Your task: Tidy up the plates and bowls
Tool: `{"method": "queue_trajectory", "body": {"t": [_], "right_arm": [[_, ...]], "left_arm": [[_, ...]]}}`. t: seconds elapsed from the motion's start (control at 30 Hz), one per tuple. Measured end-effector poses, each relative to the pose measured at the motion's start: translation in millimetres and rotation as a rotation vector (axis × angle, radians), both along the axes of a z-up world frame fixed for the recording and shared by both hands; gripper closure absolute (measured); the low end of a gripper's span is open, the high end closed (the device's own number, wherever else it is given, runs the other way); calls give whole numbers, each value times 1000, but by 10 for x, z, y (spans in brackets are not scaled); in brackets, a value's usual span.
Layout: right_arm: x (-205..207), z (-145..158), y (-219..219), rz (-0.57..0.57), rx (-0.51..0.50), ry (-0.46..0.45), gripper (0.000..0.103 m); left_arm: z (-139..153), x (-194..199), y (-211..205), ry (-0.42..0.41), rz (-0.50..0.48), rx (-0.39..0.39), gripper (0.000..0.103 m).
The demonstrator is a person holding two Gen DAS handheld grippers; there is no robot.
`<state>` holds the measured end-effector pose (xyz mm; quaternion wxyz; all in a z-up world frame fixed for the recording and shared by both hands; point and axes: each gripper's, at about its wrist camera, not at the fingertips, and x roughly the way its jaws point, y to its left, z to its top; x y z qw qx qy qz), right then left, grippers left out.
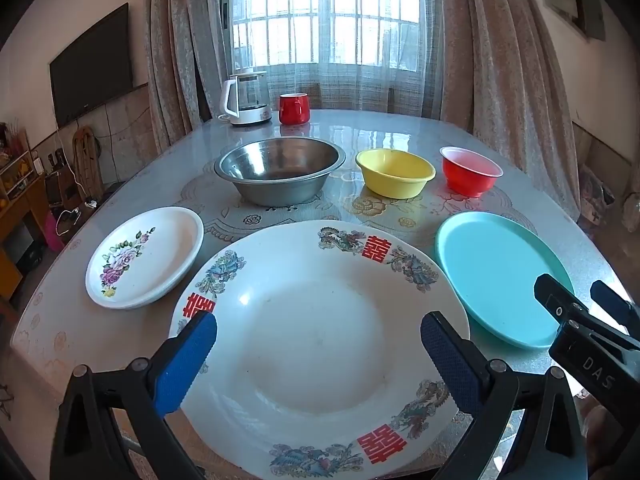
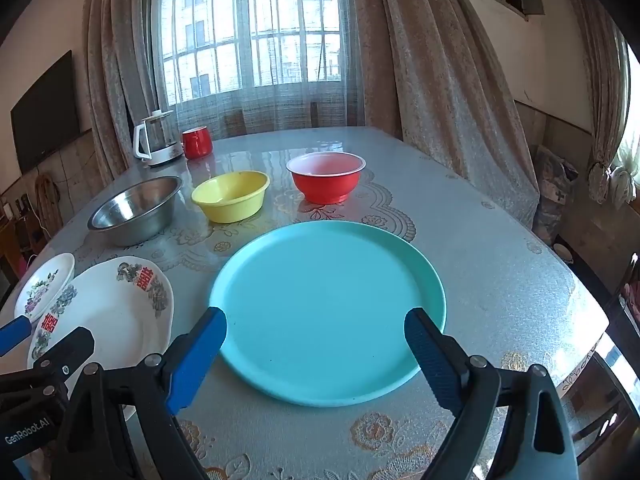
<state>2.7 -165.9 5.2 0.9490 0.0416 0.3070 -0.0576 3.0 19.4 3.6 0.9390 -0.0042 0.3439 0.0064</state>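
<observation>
Left gripper (image 1: 319, 342): hanging above the big plate at the lower centre of the left wrist view, jaws standing wide apart, nothing lying between the blue pads (image 1: 188, 364).
Floral plate (image 1: 146, 256): sitting at centre left of the left wrist view, just beside the big plate, apart from it.
Big plate (image 1: 320, 340): white, with red characters on the rim, filling the lower centre of the left wrist view and lying flat on the table (image 1: 120, 344).
Steel bowl (image 1: 280, 170): standing upright above the big plate in frame, left of the yellow bowl.
Kettle (image 1: 246, 98): standing at upper centre, with a red mug (image 1: 294, 109) just beside it on the right.
Yellow bowl (image 1: 395, 173): sitting upright between the steel bowl and the red bowl, touching neither.
Red bowl (image 1: 470, 171): sitting upright at upper right of the row, above the teal plate.
Teal plate (image 2: 328, 312): lying flat at the centre of the right wrist view, near the big plate but apart from it.
Right gripper (image 2: 316, 338): hovering over the near edge of the teal plate, jaws spread wide and gripping nothing; whether the pads are touching the plate cannot be told.
</observation>
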Motion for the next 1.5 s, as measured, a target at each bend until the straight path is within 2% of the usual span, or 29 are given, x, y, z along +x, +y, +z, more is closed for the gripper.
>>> {"method": "queue_trajectory", "body": {"t": [0.5,0.7,0.93,1.17,1.33,1.5], "right_arm": [[-68,-72,-52,2,19,8,10],[-11,-12,-16,-2,42,23,10],[-30,1,-15,-1,-21,-18,10],[-23,4,-14,-2,-10,-3,10],[-19,8,-8,0,-24,-25,10],[2,-4,-25,5,17,8,10]], "left_arm": [[13,-6,27,2,8,1,0],[14,-16,18,0,4,6,0],[19,-21,14,-5,3,7,0],[45,-23,2,-9,0,9,0],[42,-22,-4,-5,-5,6,0],[32,-9,-27,2,-13,9,0]]}}
